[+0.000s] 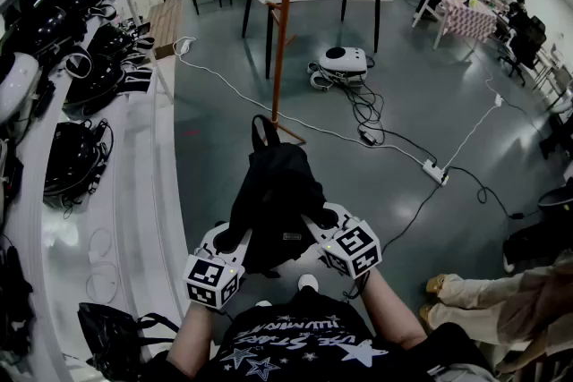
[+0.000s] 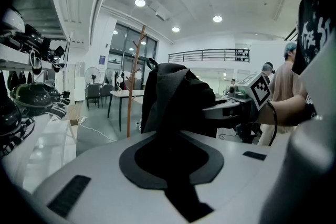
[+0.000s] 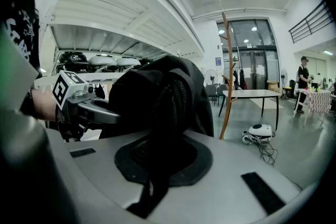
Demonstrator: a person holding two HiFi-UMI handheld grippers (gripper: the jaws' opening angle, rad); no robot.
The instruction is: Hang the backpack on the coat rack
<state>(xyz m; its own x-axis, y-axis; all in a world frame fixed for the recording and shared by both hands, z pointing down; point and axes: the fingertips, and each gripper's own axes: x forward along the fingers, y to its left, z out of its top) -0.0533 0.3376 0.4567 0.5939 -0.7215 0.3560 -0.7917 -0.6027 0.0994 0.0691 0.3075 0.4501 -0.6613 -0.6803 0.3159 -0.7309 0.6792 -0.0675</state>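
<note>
Holding the backpack up off the floor in front of the body, between the left gripper and the right gripper, each clamping down on black fabric at one side of it, with no gap showing in either gripper view; facing the rack ahead, well apart from it, and not yet hanging anything there; probably risking a slip by pinching only thin folds of cloth or strap instead of a firm part, most of all on the left, gripping what looks like a narrow strap tail; risking a sagging, swinging load when lifting toward a peg; risking a missed peg by gripping low on the body and leaving the loop unsupported and flopping at the far end; risking tipping so slim a rack by pushing the bag against its pole; risking a stumble over the cable trailing across the floor near the rack's foot while stepping in; looking at a soft black bag, slumping and creasing instead of keeping its shape, seeming lightly filled, showing a zip curving over its rounded top, a small tag low on the near face, and that short loop standing up toward the rack
</note>
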